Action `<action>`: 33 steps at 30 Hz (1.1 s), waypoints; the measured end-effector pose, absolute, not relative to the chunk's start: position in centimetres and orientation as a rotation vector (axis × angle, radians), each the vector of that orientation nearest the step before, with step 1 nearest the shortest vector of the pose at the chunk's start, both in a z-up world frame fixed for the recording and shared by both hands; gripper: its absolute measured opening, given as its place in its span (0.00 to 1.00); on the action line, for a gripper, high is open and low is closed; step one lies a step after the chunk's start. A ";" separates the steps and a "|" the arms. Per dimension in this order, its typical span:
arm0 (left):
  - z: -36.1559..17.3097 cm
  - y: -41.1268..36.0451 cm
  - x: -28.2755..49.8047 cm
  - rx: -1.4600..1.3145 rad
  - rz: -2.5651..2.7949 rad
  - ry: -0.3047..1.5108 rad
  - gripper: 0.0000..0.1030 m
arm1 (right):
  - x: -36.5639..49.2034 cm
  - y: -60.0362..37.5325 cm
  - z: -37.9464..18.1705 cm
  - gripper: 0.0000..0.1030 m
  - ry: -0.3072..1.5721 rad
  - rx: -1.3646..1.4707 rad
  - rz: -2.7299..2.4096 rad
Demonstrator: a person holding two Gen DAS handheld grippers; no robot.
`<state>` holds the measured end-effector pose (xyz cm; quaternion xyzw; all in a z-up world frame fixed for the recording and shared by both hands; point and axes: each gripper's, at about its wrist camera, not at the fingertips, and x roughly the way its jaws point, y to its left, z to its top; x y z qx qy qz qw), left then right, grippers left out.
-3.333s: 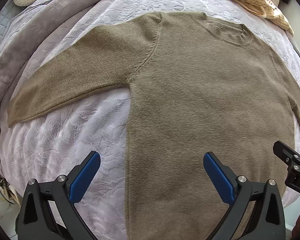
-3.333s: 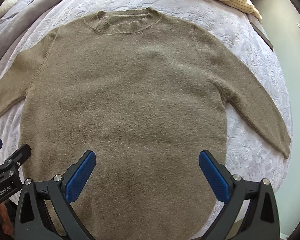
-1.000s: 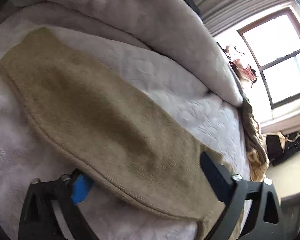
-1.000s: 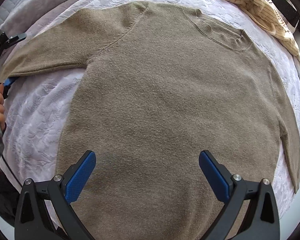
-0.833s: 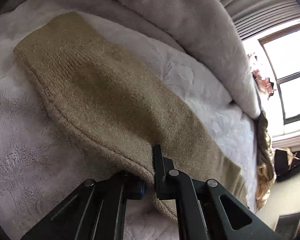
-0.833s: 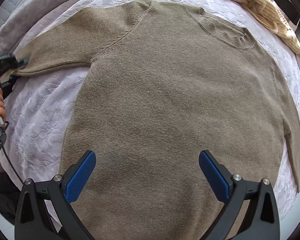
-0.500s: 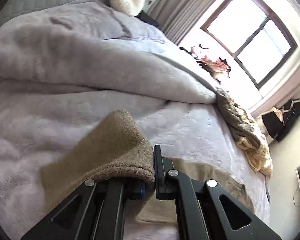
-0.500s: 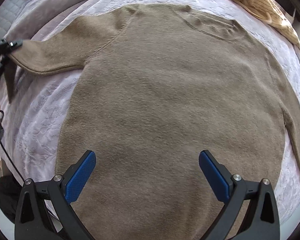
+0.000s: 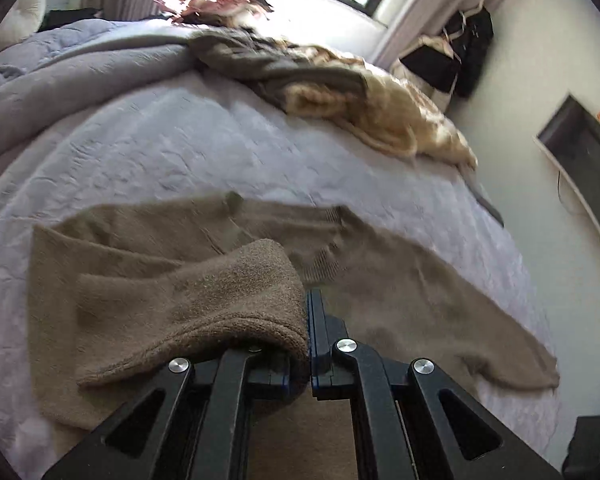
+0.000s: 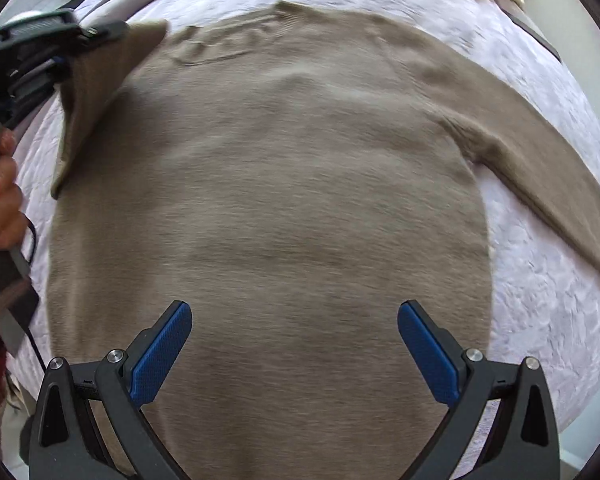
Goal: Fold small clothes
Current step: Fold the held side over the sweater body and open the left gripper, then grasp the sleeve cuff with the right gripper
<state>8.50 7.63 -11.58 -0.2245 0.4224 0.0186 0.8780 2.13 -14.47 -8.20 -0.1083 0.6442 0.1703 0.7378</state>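
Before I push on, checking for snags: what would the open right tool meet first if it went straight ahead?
Most likely the sweater body spread on the bed, directly ahead of the right tool; depth is unclear.

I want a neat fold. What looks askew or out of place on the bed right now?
Nothing looks damaged. The sweater lies flat except its left sleeve, lifted in the shut left gripper. The right gripper hovers open. A rumpled clothes pile sits beyond the collar.

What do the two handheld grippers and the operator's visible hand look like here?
Both the left gripper and right gripper have black angular frames with silver screws; the right's fingers carry textured blue pads. A bare hand with a dark red cuff shows beside a thin black cable.
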 end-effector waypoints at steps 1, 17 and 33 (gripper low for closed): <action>-12.7 6.4 8.6 -0.441 0.041 0.915 0.07 | 2.3 -15.3 -8.6 1.00 1.422 -0.230 0.359; -9.7 14.2 -0.4 -0.258 0.331 0.931 0.84 | 6.5 -13.2 -5.7 1.00 1.259 -0.337 0.411; -17.0 19.7 -4.2 -0.228 0.487 1.111 0.85 | 5.0 8.9 -10.6 0.06 0.940 -0.906 0.785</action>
